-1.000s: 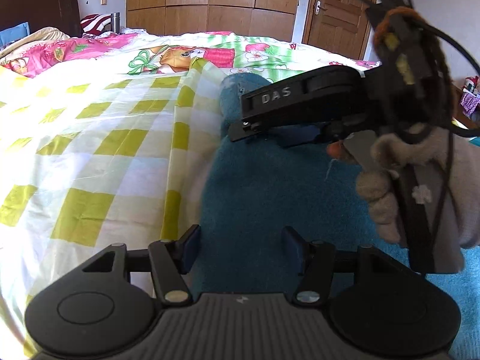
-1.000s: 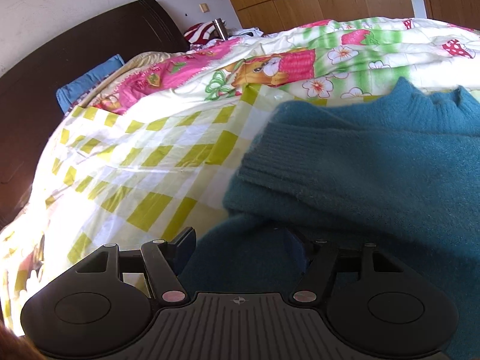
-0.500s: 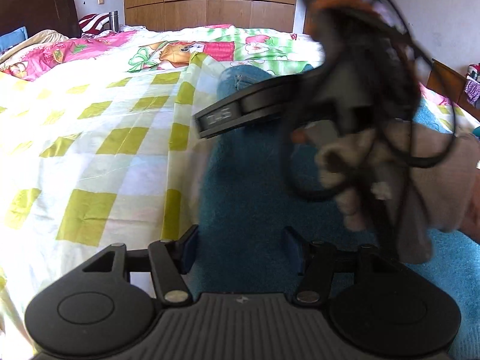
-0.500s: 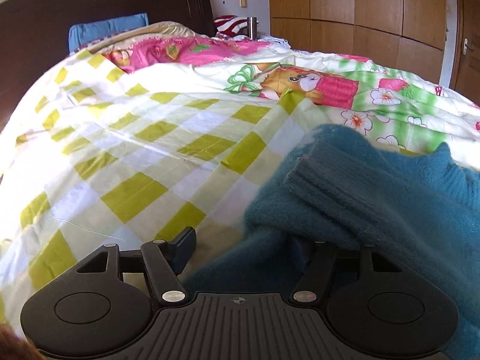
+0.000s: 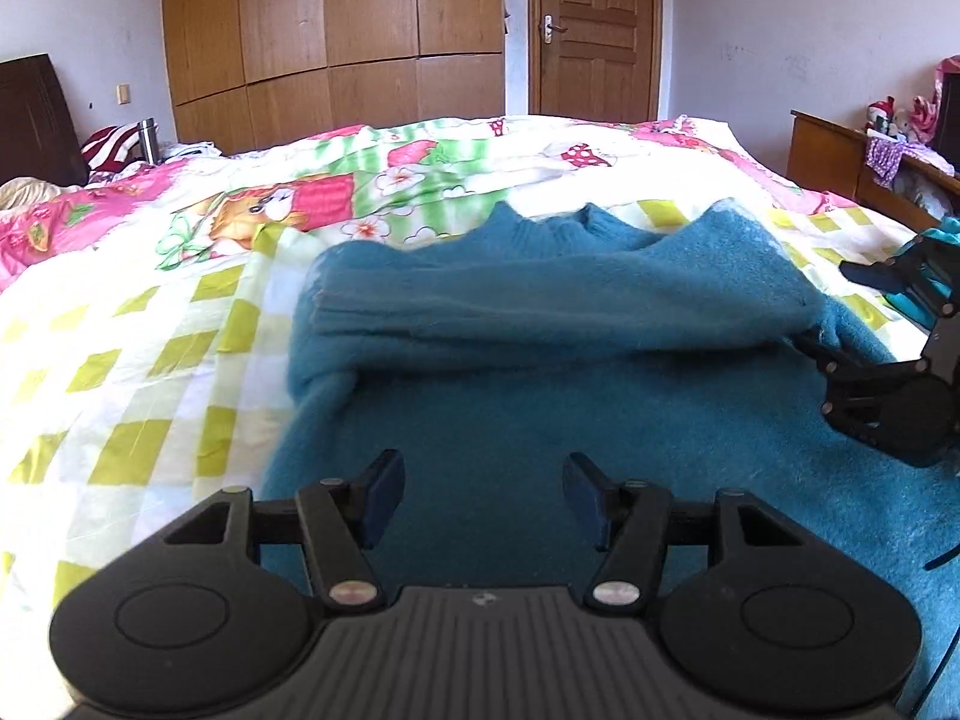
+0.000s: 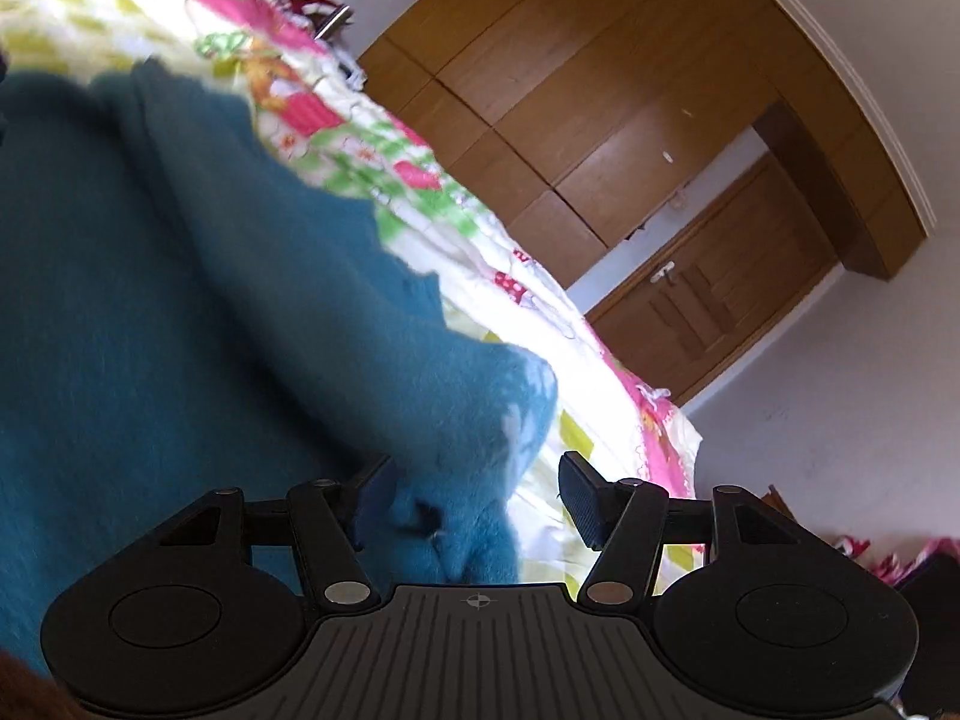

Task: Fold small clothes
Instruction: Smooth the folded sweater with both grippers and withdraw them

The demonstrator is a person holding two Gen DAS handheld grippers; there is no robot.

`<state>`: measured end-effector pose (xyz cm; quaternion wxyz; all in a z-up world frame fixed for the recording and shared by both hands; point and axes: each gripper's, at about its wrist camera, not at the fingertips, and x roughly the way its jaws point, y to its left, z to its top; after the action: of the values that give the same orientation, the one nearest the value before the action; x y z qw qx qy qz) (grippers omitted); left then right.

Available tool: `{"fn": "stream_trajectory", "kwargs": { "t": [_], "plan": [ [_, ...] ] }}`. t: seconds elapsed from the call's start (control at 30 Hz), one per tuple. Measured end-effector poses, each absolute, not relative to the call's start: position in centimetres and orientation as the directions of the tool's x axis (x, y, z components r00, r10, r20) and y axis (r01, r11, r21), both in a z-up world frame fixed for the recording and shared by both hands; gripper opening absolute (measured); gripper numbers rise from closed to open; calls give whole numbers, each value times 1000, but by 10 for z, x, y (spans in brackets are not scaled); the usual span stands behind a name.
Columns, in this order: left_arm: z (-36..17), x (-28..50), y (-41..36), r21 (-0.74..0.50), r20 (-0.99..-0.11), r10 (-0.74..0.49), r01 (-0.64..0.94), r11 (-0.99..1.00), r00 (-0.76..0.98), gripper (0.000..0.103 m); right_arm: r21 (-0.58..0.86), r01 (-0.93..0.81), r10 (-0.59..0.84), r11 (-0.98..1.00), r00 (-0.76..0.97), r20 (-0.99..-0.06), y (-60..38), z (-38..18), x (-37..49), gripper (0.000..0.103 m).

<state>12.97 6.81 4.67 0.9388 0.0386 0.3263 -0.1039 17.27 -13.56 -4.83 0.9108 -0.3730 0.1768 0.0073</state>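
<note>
Your left gripper (image 5: 483, 495) hangs with its jaws spread wide and nothing between them, low over the teal sweater (image 5: 540, 372). The garment lies just ahead of and beneath that tool, spread on the yellow-checked sheet (image 5: 138, 396), with one sleeve (image 5: 540, 318) already laid crosswise over the chest further out in front. The sweater's near-left edge runs just left of your left finger, so that side is the closest place to bite.

Judge the knit as soft, thick and light: it should drape and sag rather than hold a crease, and the fuzzy surface should grip the pads well enough that slipping is unlikely. Take it at an edge or at a doubled layer such as the cuff or hem, not on the flat middle, where you would only pinch up a tuft.

Your right gripper (image 6: 477, 501) is tilted hard to one side and also stands open. A bunched corner of the sweater sits between its fingers, close against the left finger (image 6: 375, 489) and clear of the right one; nothing is clamped. In the left wrist view that tool (image 5: 888, 384) shows at the sweater's right side, beside the end of the folded sleeve.
</note>
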Motion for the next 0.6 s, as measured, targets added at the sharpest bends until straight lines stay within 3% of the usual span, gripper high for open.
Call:
{"fn": "stream_trajectory", "kwargs": {
  "t": [0.07,0.17,0.23,0.33,0.37,0.47,0.6],
  "plan": [
    [44,137,58,4,-626,-176,229,973,760,70,-676,-157,-111,720,935,-336,-138,-57,185,55],
    [40,146,48,42,-634,-151,228,973,759,70,-583,-88,-154,808,923,-353,-147,-52,217,21],
    [39,148,46,51,-634,-146,229,972,759,70,-422,-15,-173,907,899,-403,-171,-39,234,16],
    [34,154,45,65,-636,-139,231,971,759,70,-182,44,-130,982,859,-495,-211,-30,244,13],
    [32,158,45,68,-636,-136,232,970,759,70,-162,31,-110,986,854,-508,-217,-32,243,14],
    [30,170,44,105,-625,-111,225,969,773,70,-239,-12,-112,971,860,-498,-207,-39,237,22],
    [25,193,48,177,-605,-56,203,963,794,70,-298,-29,-124,954,867,-482,-199,-38,225,24]
  ]
}}
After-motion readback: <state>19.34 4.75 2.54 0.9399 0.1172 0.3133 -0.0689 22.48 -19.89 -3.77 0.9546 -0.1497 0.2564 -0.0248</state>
